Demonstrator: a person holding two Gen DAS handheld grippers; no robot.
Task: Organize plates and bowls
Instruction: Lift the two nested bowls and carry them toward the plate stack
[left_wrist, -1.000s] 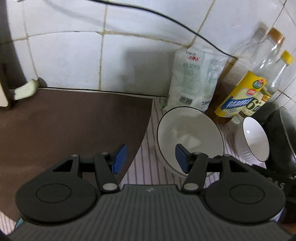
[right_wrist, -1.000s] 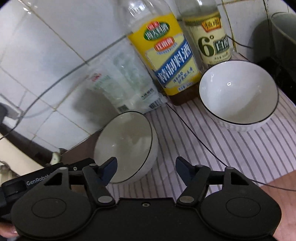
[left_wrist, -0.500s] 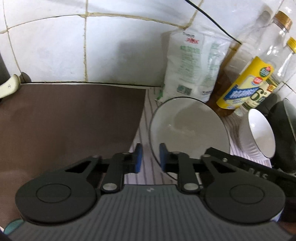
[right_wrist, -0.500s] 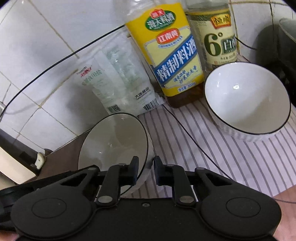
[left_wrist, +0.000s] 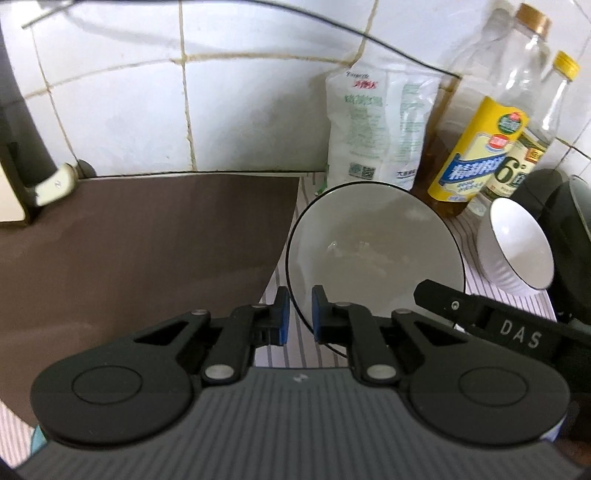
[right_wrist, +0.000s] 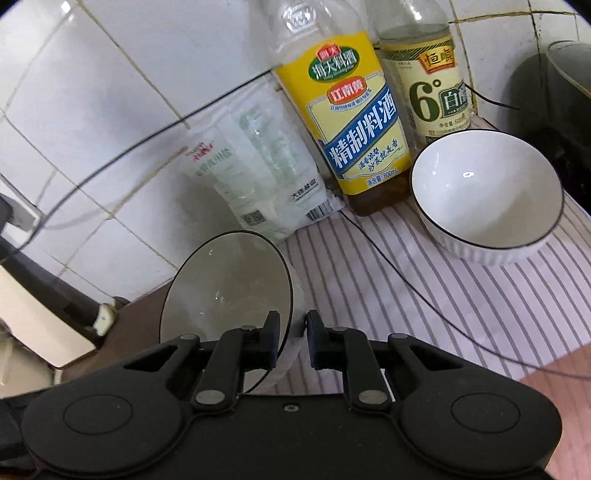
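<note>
So both grippers are on the same dish right now. On the left side, the left gripper (left_wrist: 298, 315) has its blue pads pinched onto the near-left rim of the wide black-rimmed bowl (left_wrist: 373, 243), one pad outside and one inside the wall. That bowl sits on the striped cloth (right_wrist: 406, 280), right at the edge where the cloth meets the brown countertop (left_wrist: 129, 236), and it looks tipped toward the left in the right wrist view, so I'd guess it's already partly off the cloth.

Moving right, the right gripper (right_wrist: 293, 338) is clamped on the opposite side of the same bowl's rim, again with the wall between its pads. Both sets of jaws have just closed down onto that rim.

Further right the smaller ribbed white bowl (right_wrist: 487, 199) sits upright on the cloth, just in front of the cooking wine bottle (right_wrist: 354, 125) and the white vinegar bottle (right_wrist: 432, 85), with a salt bag (right_wrist: 258, 184) leaning on the tiles behind.

My take on doing this well: lift with both hands together and level, since rim pinches on glazed ceramic slip easily. Watch the thin black cable (right_wrist: 388, 266) running across the cloth, and keep clear of the bottles. If nesting is the plan, I'd think the small bowl goes into the wide one.
</note>
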